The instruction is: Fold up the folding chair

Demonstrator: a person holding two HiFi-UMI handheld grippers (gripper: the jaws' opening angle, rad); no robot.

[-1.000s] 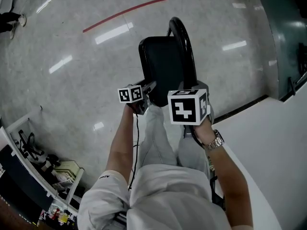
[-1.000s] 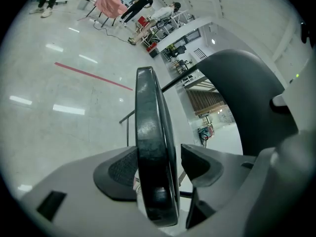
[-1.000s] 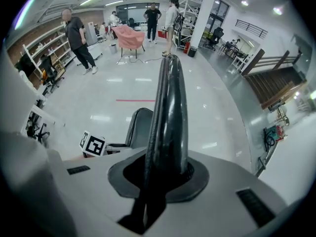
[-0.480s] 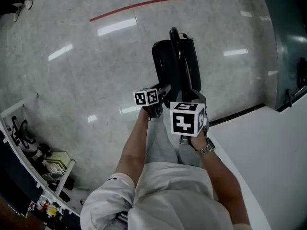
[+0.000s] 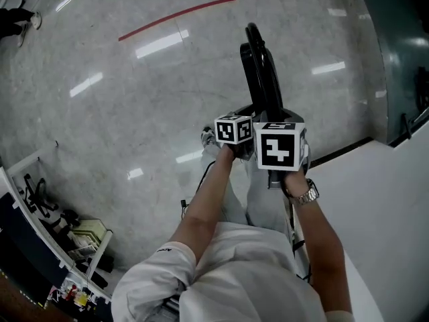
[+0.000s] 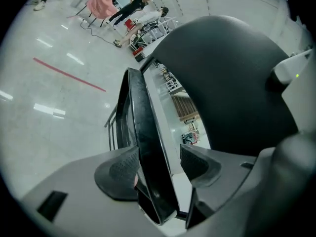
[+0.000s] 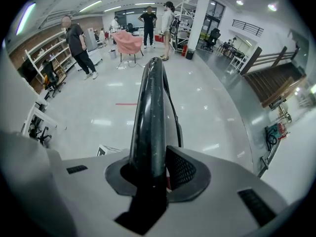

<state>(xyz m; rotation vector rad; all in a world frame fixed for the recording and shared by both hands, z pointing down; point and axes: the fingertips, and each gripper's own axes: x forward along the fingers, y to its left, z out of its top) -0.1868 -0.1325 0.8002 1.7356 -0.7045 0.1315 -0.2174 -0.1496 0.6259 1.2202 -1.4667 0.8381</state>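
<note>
Closing the last gap squarely is being advised for the nearly flat folding chair (image 5: 258, 72), standing at twelve o'clock, with the left gripper (image 6: 158, 164) being held unclenched astride its seat edge (image 6: 148, 132) and the right gripper (image 7: 153, 169) opening its jaws around the frame tube (image 7: 150, 98).

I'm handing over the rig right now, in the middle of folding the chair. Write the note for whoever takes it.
Left gripper: open. The seat edge is between its jaws, against one pad and clear of the other.
Right gripper: pointing steeply down over the frame tube. Its jaws are opening with the tube between them, so the grip is probably loosening.
Chair: stands upright on the floor, edge-on in the head view, seat swung up against the back.
Done: the fold, or very nearly.
Left: check that the seat lies flat against the frame. Steady the chair before letting go, as it may tip.
</note>
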